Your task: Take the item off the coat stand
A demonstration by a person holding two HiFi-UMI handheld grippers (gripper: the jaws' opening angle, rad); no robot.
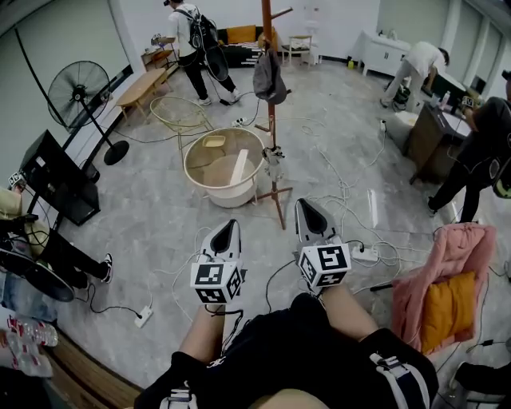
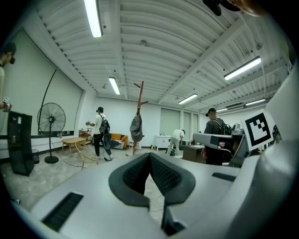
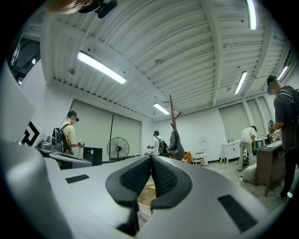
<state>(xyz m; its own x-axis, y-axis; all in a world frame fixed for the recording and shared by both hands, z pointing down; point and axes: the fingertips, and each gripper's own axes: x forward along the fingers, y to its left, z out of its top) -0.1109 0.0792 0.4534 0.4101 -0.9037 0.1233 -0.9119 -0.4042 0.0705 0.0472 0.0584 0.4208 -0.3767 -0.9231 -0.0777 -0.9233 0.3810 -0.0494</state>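
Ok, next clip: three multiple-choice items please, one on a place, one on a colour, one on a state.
1. The round tub stands: A) on the floor beside the coat stand B) on a table C) on a chair
2. The hanging item is: A) pink B) grey C) yellow
3. The left hand-held gripper and right hand-held gripper are: A) both open B) holding the item C) both shut, empty
A, it sits by the stand's legs; B, it shows dark grey; C, jaws meet with nothing between.
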